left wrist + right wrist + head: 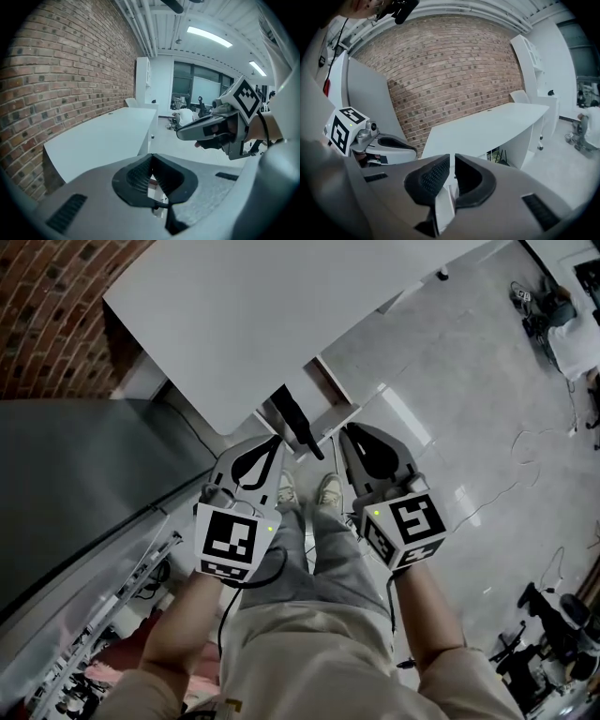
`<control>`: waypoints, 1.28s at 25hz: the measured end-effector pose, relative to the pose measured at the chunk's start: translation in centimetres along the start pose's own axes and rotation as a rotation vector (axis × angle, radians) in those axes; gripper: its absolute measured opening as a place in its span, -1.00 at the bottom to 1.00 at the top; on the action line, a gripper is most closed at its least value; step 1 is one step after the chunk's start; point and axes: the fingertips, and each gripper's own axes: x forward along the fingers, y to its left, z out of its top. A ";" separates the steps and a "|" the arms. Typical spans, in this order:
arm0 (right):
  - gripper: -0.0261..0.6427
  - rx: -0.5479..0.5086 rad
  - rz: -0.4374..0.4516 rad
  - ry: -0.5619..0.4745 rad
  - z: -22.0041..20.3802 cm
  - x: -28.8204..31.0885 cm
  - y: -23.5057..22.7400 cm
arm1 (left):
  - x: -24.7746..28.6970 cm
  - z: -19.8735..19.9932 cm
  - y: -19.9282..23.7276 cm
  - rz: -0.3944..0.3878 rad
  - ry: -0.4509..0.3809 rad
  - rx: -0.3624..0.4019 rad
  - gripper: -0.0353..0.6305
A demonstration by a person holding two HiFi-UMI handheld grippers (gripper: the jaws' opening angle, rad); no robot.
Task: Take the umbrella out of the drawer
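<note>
head: steeply down on desk (244,324), left gripper (272,448), right gripper (349,439) | gripper views: along jaws, sharing desk, brick wall (440,61)

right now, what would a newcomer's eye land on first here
The left gripper and right gripper sit side by side mid-frame in the head view, both with jaws shut on nothing. Ahead of them, a big white desk runs along a red brick wall.

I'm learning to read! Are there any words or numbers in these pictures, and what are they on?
None: no words or numbers can be read anywhere.
The left marker cube and right marker cube show only black-and-white square patterns, not letters.
</note>
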 end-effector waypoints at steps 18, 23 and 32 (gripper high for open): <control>-0.60 0.023 0.024 0.170 -16.1 8.3 -4.2 | 9.6 -13.1 -0.7 -0.018 0.116 -0.067 -0.87; -0.59 0.033 0.029 0.224 -20.9 10.5 -4.8 | 11.6 -17.2 -0.6 -0.022 0.153 -0.110 -0.87; -0.54 0.046 0.012 0.281 -28.7 12.7 -5.7 | 13.9 -23.2 0.1 -0.038 0.206 -0.102 -0.87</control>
